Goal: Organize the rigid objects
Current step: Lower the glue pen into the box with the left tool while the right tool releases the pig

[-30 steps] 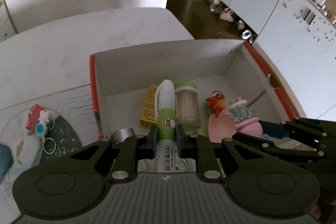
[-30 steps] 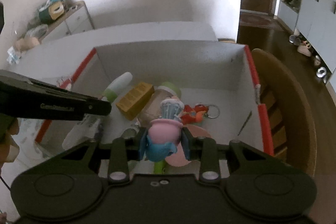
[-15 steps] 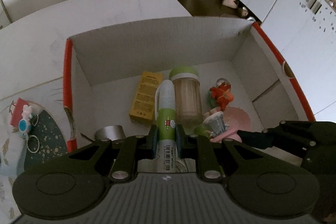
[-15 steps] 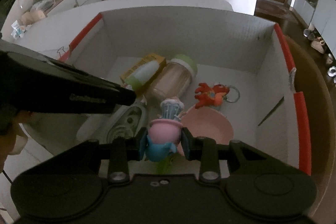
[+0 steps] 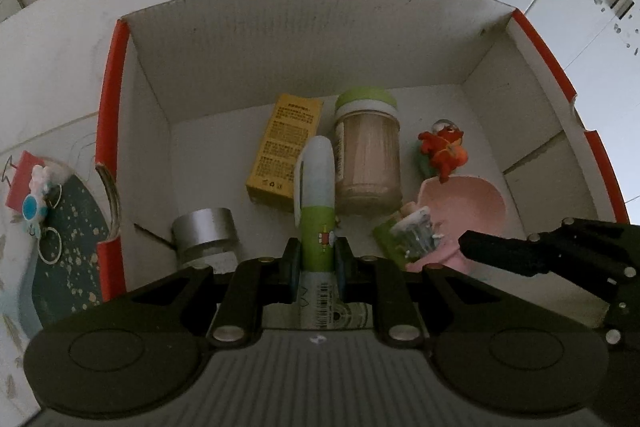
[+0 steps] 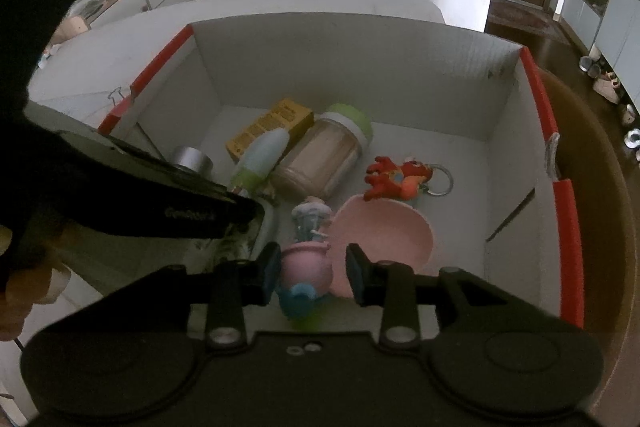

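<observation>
Both grippers down in the box, 1 clamped, 1 letting go.

The left gripper (image 5: pixel 317 261) is clamped on a green and white tube (image 5: pixel 318 199), its cap pointing between the yellow carton (image 5: pixel 284 151) and the jar (image 5: pixel 367 151). The right gripper (image 6: pixel 313 277) is opening, jaws parting around a pink pot toy (image 6: pixel 306 267), the right pad clear of it, beside the pink bowl (image 6: pixel 384 231). All this sits inside the cardboard box (image 5: pixel 304 39), with a red keychain (image 6: pixel 396 179) and silver tape roll (image 5: pixel 204 231) on its floor.
</observation>
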A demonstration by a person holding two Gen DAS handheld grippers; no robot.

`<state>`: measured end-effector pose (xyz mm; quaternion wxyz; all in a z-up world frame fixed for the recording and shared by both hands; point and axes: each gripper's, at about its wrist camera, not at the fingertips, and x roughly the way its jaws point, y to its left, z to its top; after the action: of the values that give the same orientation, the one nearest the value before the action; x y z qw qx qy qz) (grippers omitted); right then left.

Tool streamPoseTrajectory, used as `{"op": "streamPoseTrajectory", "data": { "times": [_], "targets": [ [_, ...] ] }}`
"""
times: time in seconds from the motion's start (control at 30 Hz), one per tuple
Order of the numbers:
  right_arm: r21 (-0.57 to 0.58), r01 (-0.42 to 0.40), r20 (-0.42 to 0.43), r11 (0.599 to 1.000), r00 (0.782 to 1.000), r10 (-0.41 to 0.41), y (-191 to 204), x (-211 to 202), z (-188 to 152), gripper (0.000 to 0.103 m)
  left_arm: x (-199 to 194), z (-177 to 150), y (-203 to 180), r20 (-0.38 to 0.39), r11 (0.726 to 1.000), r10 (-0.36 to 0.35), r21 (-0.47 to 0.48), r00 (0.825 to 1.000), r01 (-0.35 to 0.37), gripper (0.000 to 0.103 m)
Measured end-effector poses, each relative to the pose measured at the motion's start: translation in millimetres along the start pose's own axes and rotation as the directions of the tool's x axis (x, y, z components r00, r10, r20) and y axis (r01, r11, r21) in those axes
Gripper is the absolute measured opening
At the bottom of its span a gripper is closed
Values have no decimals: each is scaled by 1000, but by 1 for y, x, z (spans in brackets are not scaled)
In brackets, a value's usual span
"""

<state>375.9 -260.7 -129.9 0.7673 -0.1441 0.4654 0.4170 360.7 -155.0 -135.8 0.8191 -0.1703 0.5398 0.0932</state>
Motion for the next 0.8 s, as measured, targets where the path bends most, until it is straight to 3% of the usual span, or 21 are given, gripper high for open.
{"op": "streamPoseTrajectory", "data": {
  "times": [0.43,0.8],
  "targets": [
    [15,0,17,1000,1000,0,-4,-10,3,48,1,-3,-2,-18,1000,18,15,1000,-18,18],
    [35,-13,86,999,996,10,-2,-36,1,60,-34,-13,-3,90,998,21,51,996,-26,18]
  ]
}}
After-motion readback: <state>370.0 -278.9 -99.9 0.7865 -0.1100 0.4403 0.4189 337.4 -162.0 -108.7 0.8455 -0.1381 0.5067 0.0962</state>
